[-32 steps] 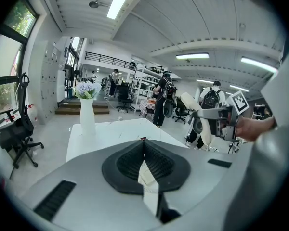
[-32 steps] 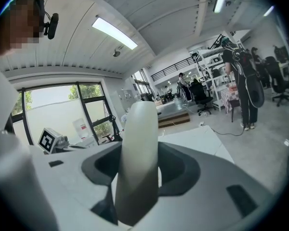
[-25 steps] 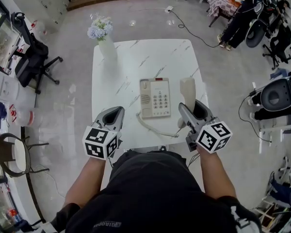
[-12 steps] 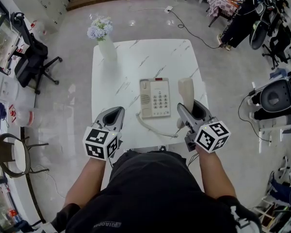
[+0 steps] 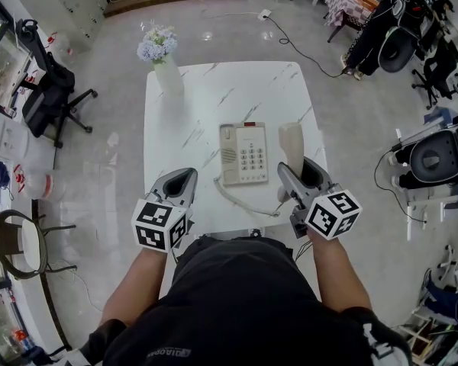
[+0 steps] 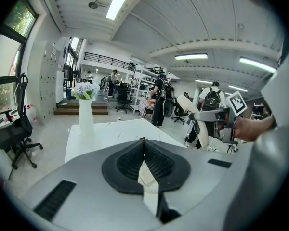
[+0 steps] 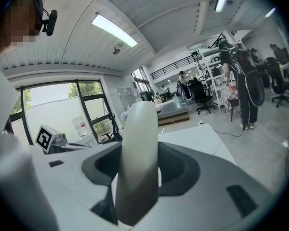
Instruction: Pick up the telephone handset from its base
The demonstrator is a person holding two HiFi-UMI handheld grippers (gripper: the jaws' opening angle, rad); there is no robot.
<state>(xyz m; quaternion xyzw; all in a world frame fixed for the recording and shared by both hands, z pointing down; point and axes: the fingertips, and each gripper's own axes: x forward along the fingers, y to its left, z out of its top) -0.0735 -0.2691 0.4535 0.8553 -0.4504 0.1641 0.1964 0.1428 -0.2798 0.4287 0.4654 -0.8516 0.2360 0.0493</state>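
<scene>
Marble counter bears the telephone base; at its 3 o'clock the right gripper has its jaws clamped on the raised handset. Left gripper, at 8 o'clock, has jaws together, empty.

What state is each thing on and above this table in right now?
Handset, off its cradle, held in the right gripper.
Right gripper, shut on the handset.
Left gripper, shut, empty.
Telephone base, flat on the table, cradle empty.
Cord, lying curved on the table.
Vase, upright, holding flowers.
</scene>
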